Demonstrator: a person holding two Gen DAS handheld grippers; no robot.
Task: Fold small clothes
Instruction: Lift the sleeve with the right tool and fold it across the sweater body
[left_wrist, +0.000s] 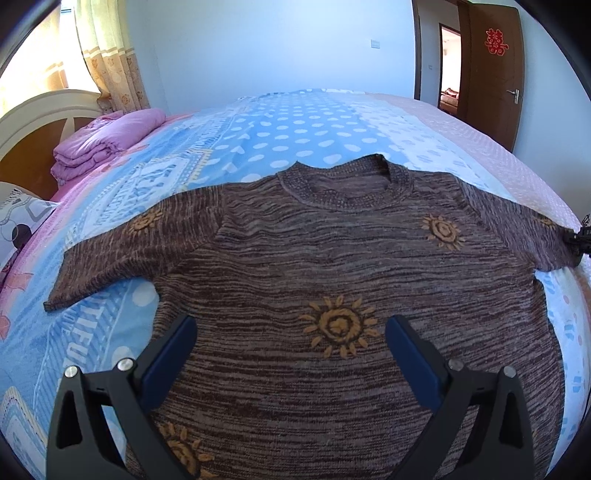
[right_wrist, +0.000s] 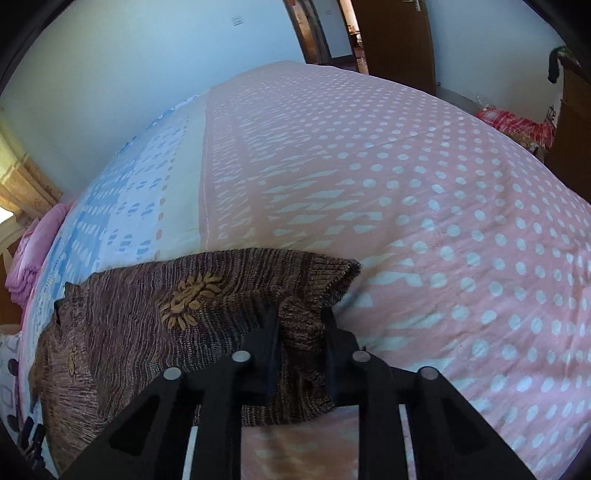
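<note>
One brown sweater (left_wrist: 332, 266) lies flat on the bed (left_wrist: 280, 125), front side up, with its neck hole on the far side and its bottom edge on the near side. It has little yellow suns knitted into it. Both short sleeves stick out, one to the left and one to the right.

The left gripper (left_wrist: 291, 332) hangs over the near part of the sweater, close to the middle sun. Its two blue fingers (left_wrist: 173, 354) stand wide apart and nothing is between them.

The right gripper (right_wrist: 299, 332) is at the end of the right sleeve (right_wrist: 295, 280). Its fingers have come close together with a bunch of sleeve cloth squeezed between them. The sleeve puffs up a little where it is pinched. In the left view you can just see a bit of this gripper at the far right edge, by the sleeve.

The sweater looks soft and floppy, and I think it is light. It will bend and sag anywhere it is not held, so it will not keep its shape by itself. The knit looks fuzzy, not slippery, so the fingers should hold it well. It may stretch if pulled hard. Nothing here can break.

Good spots to grab are the edges: the sleeve ends, the shoulders and the bottom corners. The left sleeve (left_wrist: 96, 266) end is free, so the left gripper could take that one.

A pink blanket (left_wrist: 99, 144) sits folded far off to the left, out of the way.
</note>
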